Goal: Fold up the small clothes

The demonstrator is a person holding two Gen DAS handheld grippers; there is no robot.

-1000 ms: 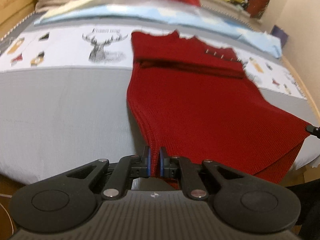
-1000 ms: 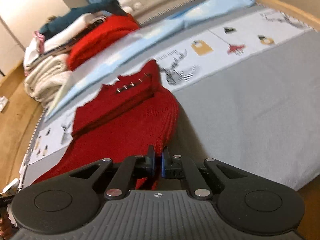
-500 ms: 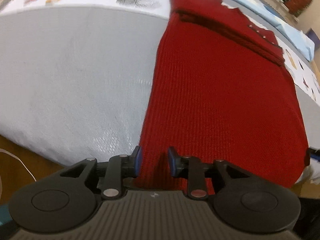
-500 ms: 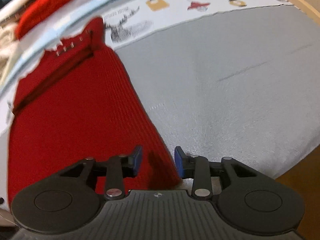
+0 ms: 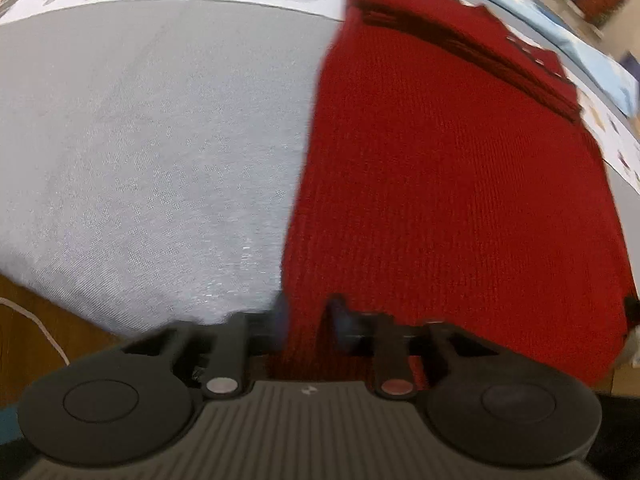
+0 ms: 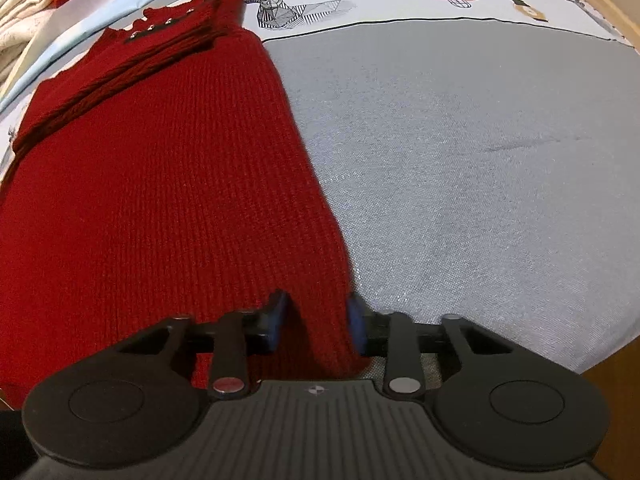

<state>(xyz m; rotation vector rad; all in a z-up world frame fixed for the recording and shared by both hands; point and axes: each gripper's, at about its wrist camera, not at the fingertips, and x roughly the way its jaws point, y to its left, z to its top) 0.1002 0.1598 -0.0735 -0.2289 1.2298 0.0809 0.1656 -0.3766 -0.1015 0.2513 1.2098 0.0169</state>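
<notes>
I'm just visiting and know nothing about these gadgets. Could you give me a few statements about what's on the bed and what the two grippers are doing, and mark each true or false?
1. The red knitted garment lies spread on a grey bedsheet. True.
2. The right gripper has the garment's near corner between its fingers. True.
3. The left gripper is over bare sheet, away from the garment. False: red knit sits between its fingers too.
4. A deer drawing is printed on the bedding. True.
5. The garment is blue. False: it is red.
</notes>
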